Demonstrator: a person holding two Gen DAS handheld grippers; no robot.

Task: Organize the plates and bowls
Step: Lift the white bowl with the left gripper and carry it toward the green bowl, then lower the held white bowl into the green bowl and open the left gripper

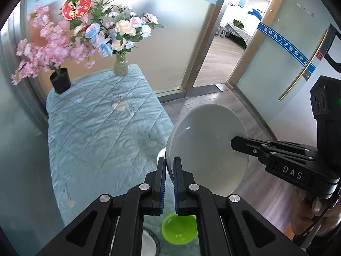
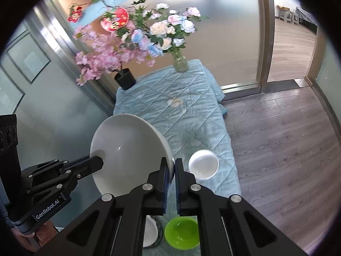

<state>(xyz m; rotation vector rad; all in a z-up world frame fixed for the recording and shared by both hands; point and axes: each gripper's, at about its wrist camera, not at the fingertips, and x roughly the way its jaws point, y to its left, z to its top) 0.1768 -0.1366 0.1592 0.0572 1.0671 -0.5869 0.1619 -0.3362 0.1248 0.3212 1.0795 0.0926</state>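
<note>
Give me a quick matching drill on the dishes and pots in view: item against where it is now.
Items:
1. large white plate
2. green bowl
3. small white bowl
4. black flower pot

Places:
A. far corner of the table
B. on the quilt, right of the plate
C. clamped at its rim by both hand-held grippers
D. on the quilt, below the fingers

Pairs: 1-C, 2-D, 3-B, 4-A
</note>
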